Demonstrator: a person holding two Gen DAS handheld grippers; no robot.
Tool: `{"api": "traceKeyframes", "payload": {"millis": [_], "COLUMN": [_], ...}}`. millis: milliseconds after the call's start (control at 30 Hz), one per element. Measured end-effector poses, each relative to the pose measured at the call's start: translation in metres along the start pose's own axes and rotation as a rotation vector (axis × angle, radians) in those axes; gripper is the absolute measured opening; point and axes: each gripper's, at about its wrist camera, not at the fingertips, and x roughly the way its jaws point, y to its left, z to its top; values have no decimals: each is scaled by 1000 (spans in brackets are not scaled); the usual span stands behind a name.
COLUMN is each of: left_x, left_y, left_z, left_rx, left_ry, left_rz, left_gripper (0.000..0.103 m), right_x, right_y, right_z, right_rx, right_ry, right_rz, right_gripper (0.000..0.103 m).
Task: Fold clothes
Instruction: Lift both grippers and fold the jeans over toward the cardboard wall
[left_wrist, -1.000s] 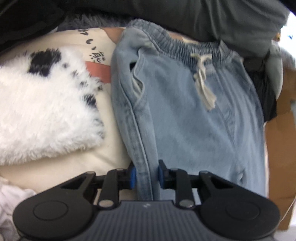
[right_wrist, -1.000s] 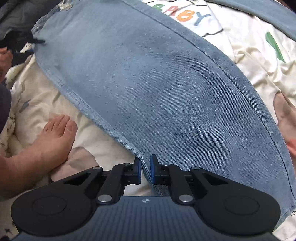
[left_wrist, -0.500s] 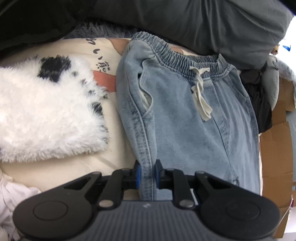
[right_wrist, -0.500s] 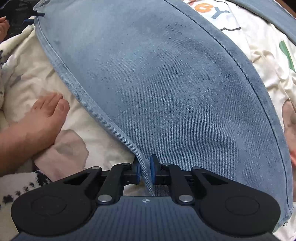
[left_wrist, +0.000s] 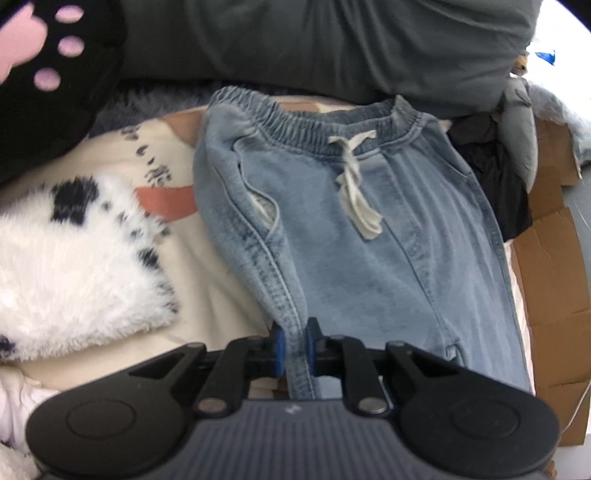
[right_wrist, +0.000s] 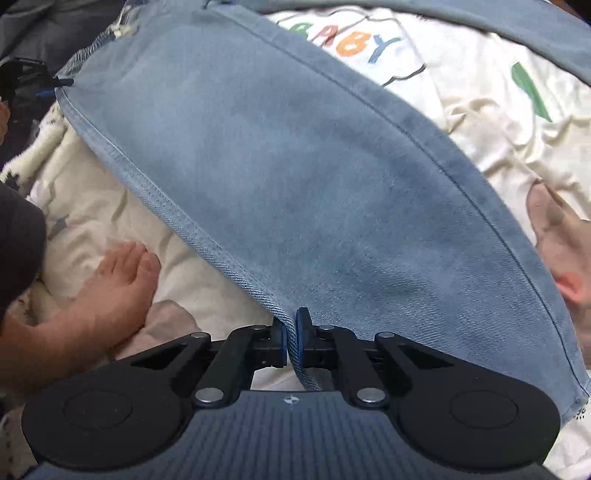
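Observation:
Light blue denim trousers (left_wrist: 388, 236) with an elastic waistband and a white drawstring (left_wrist: 356, 192) lie on a cream printed sheet in the left wrist view, waistband far from me. My left gripper (left_wrist: 294, 345) is shut on the trousers' left side seam, which runs up between its blue pads. In the right wrist view a trouser leg (right_wrist: 295, 177) stretches away, lifted above the sheet. My right gripper (right_wrist: 290, 341) is shut on that leg's hemmed edge.
A white fluffy black-spotted garment (left_wrist: 70, 266) lies left of the trousers. Grey fabric (left_wrist: 332, 40) and dark clothing sit beyond the waistband, with cardboard (left_wrist: 550, 295) at the right. A person's bare foot (right_wrist: 110, 295) rests on the "BABY" printed sheet (right_wrist: 480, 81) left of my right gripper.
The left gripper has closed onto the side seam and drawn back, so more waistband and bedding show. The right gripper keeps its hold on the leg, which swayed slightly.

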Motion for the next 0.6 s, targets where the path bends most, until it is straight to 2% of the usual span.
{"api": "traceKeyframes", "payload": {"millis": [333,600], "left_x": [-16,-23], "left_y": [-29,-49], "left_z": [9,17], "left_rx": [42,88], "left_ry": [-6,1], "left_rz": [-1,-20], "left_gripper": [10,9], "right_x": [-31,-50], "right_y": [-8,-10], "right_z": [9,16], "right_rx": [81,99], "right_ry": [-70,-112], "right_rz": [-5,-30], "right_gripper": [3,3]}}
